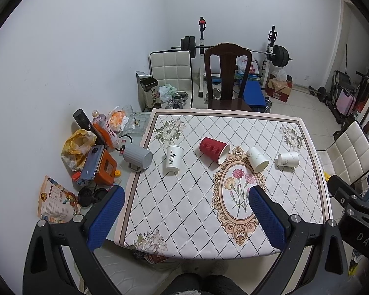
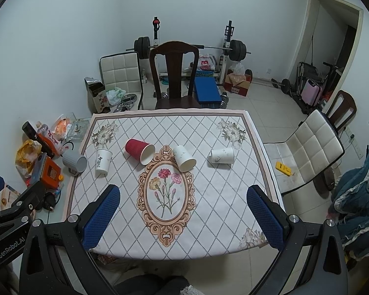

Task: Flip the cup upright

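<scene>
**Cups lie tipped across the patterned cloth**

Cups sit in a loose row across the far half of our white tablecloth with a diamond grid and floral oval (image 1: 184, 209) (image 2: 209, 196). We see a red ribbed paper cup (image 1: 214, 149) (image 2: 139, 150) on its side, mouth turned toward us and to the right. Beside it, a white marbled paper cup (image 1: 257, 159) (image 2: 183, 158) lies tipped at the top edge of the oval frame, its mouth facing us. Further right, well apart from it, a second white paper cup (image 1: 287, 158) (image 2: 222, 155) rests on its side. At the left end a white paper cup with black calligraphy (image 1: 174, 158) (image 2: 102, 161) stands upright. Just off the cloth's left border a grey ribbed mug (image 1: 137, 156) (image 2: 75, 161) lies on its side.

Our left gripper (image 1: 187, 217) hangs over the near part of the table, blue pads spread wide and holding nothing. Our right gripper (image 2: 183, 217) does likewise, fingers released, well short of every cup.
</scene>
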